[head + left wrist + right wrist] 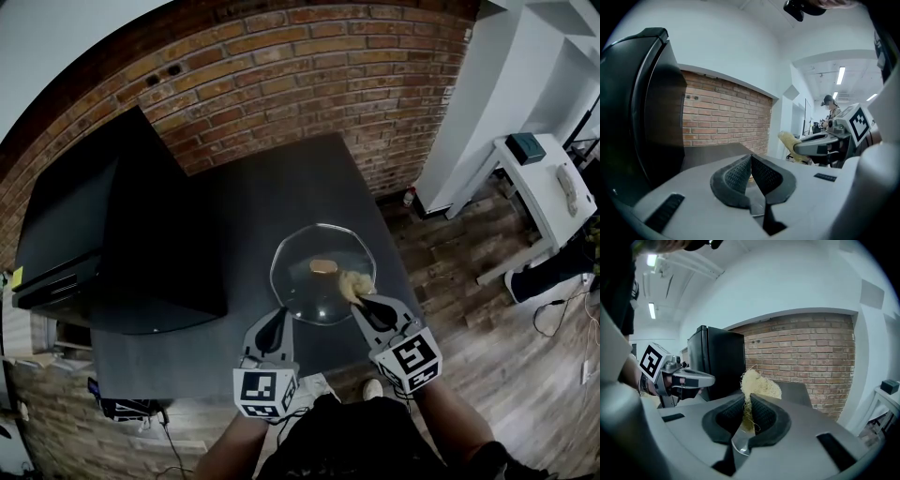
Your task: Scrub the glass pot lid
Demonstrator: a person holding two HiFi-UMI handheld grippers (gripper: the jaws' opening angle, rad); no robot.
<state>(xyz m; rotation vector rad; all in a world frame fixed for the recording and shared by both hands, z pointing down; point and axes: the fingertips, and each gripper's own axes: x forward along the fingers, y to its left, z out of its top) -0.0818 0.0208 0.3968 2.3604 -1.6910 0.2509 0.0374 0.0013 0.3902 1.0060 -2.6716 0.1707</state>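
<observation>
The glass pot lid [309, 291] lies flat on the dark table [253, 197], with a tan knob [323, 266] at its centre. My right gripper [359, 302] is shut on a pale yellow fibrous scrubber [352, 283], which rests over the lid's right side. In the right gripper view the scrubber [759, 385] sticks up from the closed jaws [749, 401]. My left gripper [277, 314] has its tips at the lid's near-left rim. Its pads [740, 176] meet with nothing seen between them. The lid itself does not show in either gripper view.
A large black box-like appliance [103, 234] fills the table's left side. A brick wall [309, 66] runs behind the table. A white desk [548, 192] stands on the wood floor to the right. A person [829, 108] stands far back in the room.
</observation>
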